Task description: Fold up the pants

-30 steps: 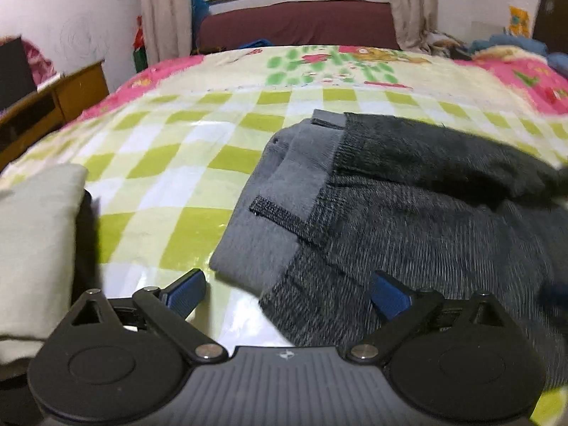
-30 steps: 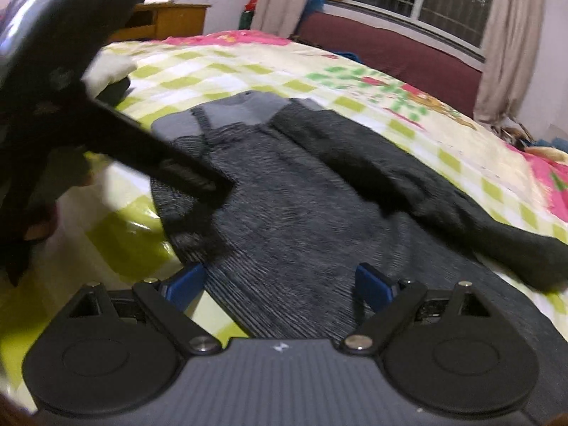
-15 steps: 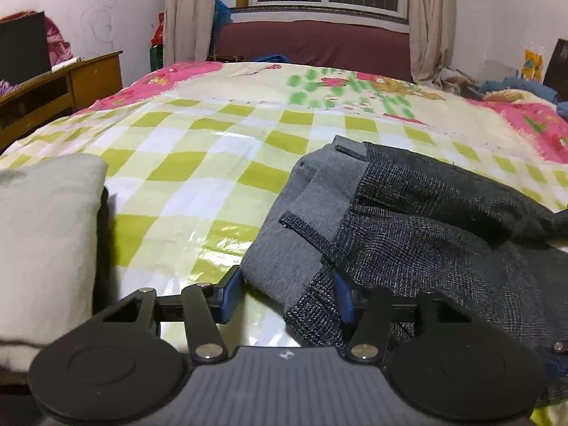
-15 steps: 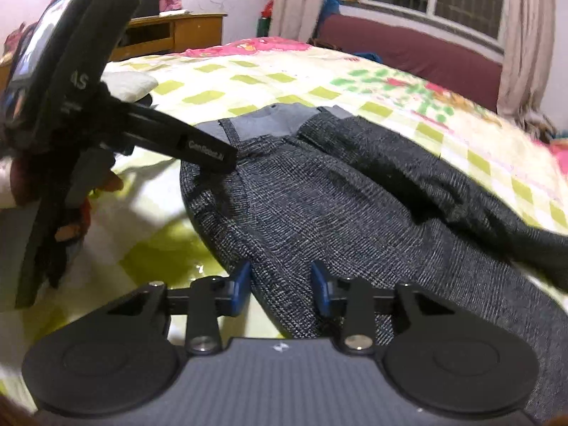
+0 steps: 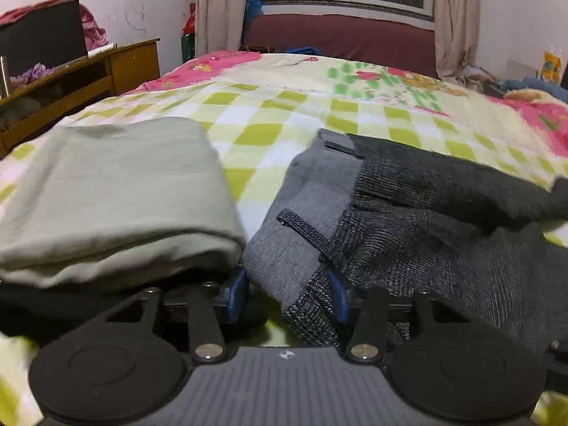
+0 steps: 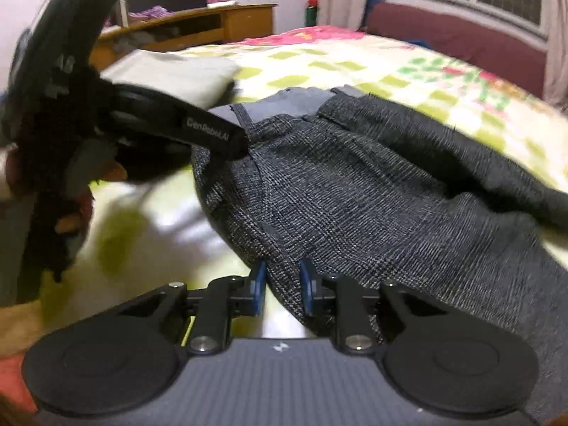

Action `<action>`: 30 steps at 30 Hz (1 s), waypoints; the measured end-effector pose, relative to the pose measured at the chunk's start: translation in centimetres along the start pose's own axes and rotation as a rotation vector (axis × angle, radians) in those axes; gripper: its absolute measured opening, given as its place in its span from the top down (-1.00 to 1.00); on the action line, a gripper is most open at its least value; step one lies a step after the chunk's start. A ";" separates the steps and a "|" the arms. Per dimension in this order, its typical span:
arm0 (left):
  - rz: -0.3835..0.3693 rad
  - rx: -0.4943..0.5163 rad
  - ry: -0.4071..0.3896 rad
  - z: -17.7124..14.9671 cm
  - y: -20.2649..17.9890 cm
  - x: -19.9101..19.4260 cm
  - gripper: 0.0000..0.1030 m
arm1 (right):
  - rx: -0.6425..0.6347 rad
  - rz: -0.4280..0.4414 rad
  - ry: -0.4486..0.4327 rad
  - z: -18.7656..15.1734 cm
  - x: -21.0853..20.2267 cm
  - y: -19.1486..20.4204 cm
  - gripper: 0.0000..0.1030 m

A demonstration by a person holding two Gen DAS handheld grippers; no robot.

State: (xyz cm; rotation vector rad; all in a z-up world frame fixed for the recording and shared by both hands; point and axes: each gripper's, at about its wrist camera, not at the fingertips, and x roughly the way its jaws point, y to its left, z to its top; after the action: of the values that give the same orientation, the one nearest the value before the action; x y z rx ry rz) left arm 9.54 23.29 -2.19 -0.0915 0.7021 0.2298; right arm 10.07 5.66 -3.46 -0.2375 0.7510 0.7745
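On the checked green-and-white bedspread [image 5: 284, 113], your left gripper [image 5: 287, 293] and right gripper [image 6: 283, 287] both pinch the dark grey woven pants [image 6: 355, 191] at the waist edge; next, lift together and fold over.

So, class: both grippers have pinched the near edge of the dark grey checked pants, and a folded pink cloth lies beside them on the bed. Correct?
Not quite: the folded cloth is pale grey-green, not pink, as the left wrist view shows. Both the left gripper and right gripper do pinch the dark grey checked pants.
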 end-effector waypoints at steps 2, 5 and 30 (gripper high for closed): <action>0.016 0.035 -0.007 -0.5 0.0 -1.2 -0.20 | 0.021 0.023 -0.009 -0.3 -0.9 0.3 0.46; 0.049 0.060 -0.038 -0.8 -0.8 -2.7 -0.25 | 0.127 0.051 -0.026 -0.4 -3.0 -1.6 0.45; -0.028 0.260 -0.053 2.1 -9.0 -0.7 -0.33 | 0.629 -0.688 -0.054 -8.0 -16.7 -29.0 0.19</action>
State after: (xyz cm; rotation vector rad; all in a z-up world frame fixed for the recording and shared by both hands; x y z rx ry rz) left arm 12.51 14.77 -0.11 0.1525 0.6718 0.1126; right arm 18.42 -27.49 0.32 0.0997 0.7596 -0.1210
